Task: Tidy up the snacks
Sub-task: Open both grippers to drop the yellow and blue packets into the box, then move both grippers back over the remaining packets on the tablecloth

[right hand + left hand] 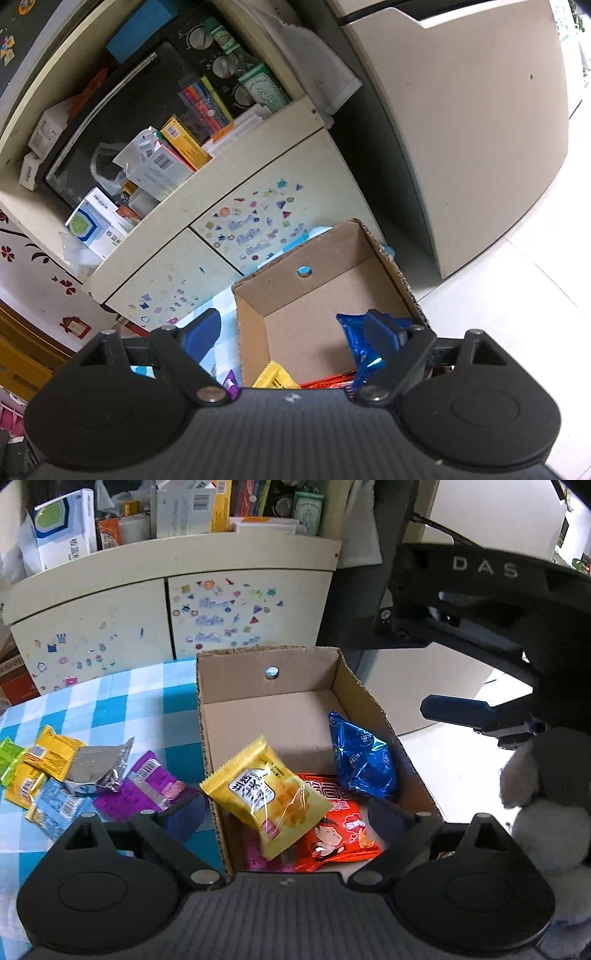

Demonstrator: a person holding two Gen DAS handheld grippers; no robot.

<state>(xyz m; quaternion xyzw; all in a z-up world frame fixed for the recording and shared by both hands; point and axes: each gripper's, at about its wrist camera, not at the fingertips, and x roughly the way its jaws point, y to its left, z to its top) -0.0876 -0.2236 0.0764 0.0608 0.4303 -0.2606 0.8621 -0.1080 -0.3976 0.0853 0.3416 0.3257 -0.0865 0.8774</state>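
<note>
The yellow snack packet (264,797) lies tilted in the cardboard box (269,664), between the spread-apart fingers of the empty left gripper (286,812).

Black left gripper (288,816) with blue pads, ribbed housing, silver screws, "DAS" lettering on right gripper (458,710)

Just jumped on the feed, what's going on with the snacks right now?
Snacks are being sorted into the cardboard box. The left gripper has its jaws wide open over the box, and a yellow packet sits between them, seemingly just let go. A blue packet and a red packet are already inside. Several packets wait on the checkered cloth. The right gripper hovers open, empty.
</note>
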